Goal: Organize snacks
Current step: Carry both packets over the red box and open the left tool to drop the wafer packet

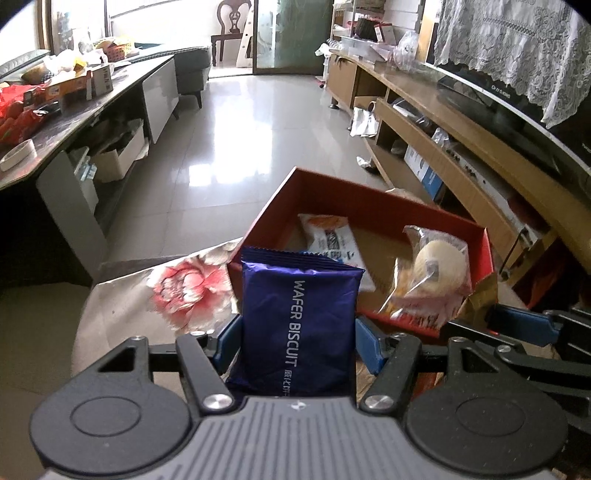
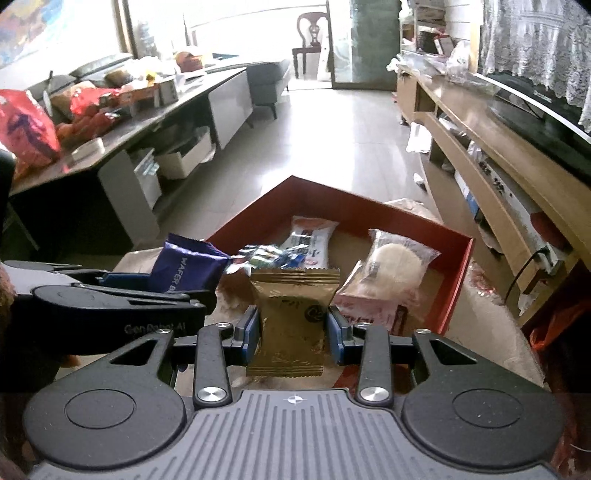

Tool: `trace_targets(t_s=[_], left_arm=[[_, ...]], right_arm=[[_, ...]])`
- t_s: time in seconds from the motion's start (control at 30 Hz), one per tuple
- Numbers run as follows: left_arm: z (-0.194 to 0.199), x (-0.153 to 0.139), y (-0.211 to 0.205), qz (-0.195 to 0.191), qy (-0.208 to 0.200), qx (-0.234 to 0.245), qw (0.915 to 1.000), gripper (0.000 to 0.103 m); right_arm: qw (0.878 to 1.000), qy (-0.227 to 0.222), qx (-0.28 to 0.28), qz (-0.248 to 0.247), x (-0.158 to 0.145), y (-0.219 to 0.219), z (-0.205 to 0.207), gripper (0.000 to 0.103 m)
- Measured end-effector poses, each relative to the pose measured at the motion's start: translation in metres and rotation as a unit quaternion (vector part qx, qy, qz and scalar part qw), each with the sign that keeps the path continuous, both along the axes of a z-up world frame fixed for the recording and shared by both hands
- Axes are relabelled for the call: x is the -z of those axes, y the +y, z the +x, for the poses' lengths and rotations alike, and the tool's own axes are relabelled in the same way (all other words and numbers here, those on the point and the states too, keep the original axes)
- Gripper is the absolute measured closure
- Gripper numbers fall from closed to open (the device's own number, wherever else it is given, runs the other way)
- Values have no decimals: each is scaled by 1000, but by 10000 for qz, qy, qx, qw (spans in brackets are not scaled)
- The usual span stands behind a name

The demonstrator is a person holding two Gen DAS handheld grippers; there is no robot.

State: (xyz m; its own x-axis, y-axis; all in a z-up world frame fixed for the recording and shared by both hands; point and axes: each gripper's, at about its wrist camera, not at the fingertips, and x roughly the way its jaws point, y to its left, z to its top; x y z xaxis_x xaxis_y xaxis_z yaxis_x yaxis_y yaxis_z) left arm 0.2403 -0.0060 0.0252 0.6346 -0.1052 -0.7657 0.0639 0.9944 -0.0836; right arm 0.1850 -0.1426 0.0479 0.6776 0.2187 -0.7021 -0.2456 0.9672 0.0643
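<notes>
Glossy purple wafer packet (image 1: 299, 317) clamped by left fingers (image 1: 229, 341); crinkly gold sachet (image 2: 293, 321) by right fingers (image 2: 249, 332).

Glossy tiled floor (image 1: 236, 122) runs to glass door. Dark chair (image 1: 232, 26) at far end, grey sofa (image 1: 192, 70) beside it. Long dark surface (image 1: 110, 92) on left (cluttered: red bags, boxes). Wooden TV cabinet (image 1: 461, 147) on right, lace cloth (image 1: 517, 48) draped over television.
</notes>
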Motion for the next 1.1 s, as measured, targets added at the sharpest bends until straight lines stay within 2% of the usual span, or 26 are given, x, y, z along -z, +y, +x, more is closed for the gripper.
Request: trace_targets(t_s=[0.5, 1.1], left_arm=[[27, -10, -24, 94, -207, -4, 9997, 35], [40, -12, -37, 111, -290, -2, 9995, 35]], right_arm=[[9992, -147, 346, 165, -8, -22, 22, 58], [9980, -211, 551, 238, -10, -33, 32, 58]])
